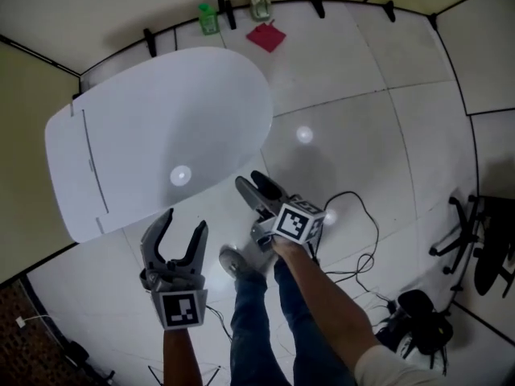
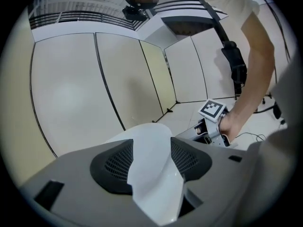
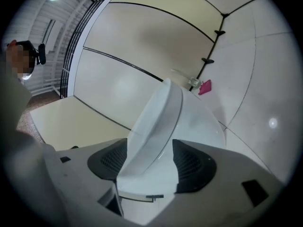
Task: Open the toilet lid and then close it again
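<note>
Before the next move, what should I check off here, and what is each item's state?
1. Lid down on the bowl: ok.
2. Left gripper jaws apart: ok.
3. Right gripper jaws apart: ok.
4. Both grippers at the lid's front edge: ok.
5. Either gripper touching the lid: cannot tell.
6. Cable clear of the lid: ok.
</note>
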Tool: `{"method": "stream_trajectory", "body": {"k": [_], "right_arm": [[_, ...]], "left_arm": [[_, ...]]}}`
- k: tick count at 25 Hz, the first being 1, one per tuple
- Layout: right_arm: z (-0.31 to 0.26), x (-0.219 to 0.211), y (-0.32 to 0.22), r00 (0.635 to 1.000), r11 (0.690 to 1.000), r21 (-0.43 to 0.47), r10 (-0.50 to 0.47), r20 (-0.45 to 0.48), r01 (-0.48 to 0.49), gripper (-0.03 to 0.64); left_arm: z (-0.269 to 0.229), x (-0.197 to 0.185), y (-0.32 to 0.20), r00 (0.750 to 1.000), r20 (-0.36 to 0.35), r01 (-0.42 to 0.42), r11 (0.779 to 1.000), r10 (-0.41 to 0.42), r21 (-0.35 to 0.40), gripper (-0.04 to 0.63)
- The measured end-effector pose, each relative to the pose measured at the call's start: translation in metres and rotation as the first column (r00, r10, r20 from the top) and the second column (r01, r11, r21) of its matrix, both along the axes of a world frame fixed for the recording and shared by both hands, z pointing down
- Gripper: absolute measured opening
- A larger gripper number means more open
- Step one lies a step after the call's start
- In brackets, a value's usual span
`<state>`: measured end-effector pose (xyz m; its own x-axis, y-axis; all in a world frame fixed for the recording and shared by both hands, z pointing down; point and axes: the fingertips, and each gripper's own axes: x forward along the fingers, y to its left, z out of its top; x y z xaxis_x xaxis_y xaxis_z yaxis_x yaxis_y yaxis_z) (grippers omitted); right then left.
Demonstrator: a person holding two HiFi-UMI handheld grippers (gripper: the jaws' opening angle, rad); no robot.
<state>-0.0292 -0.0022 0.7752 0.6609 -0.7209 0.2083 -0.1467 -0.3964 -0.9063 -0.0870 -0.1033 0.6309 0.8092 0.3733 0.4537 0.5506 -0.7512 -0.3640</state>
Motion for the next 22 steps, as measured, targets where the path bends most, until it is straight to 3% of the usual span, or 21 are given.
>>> {"method": "stream_trajectory", "body": {"k": [7,15,17,19,22], "right_arm": [[0.001,0.025,-0.03,0.996,0.988,0.125,0.085,0.002,-0.085,0.295],[0.005,0.031,-0.014,0.986,0.981,0.122,0.144,0.09,-0.154,0.295],[0.009,0.034,-0.009,0.975,0.968,0.167,0.163,0.151,-0.188,0.268],[0.008,0.037,-0.008,0.961,0.938,0.259,0.177,0.211,-0.229,0.187],[0.003,0.039,-0.01,0.959,0.923,0.305,0.166,0.232,-0.234,0.184]], "left_arm": [[0.014,-0.005,-0.006,1.0,0.027,-0.006,1.0,0.006,-0.012,0.241],[0.024,-0.025,-0.023,0.995,0.062,0.077,0.996,-0.074,-0.04,0.241],[0.025,-0.029,-0.025,0.995,0.067,0.082,0.996,-0.079,-0.034,0.241],[0.025,-0.032,-0.025,0.994,0.066,0.095,0.995,-0.092,-0.041,0.241],[0.026,-0.035,-0.027,0.994,0.062,0.089,0.996,-0.087,-0.02,0.241]]}}
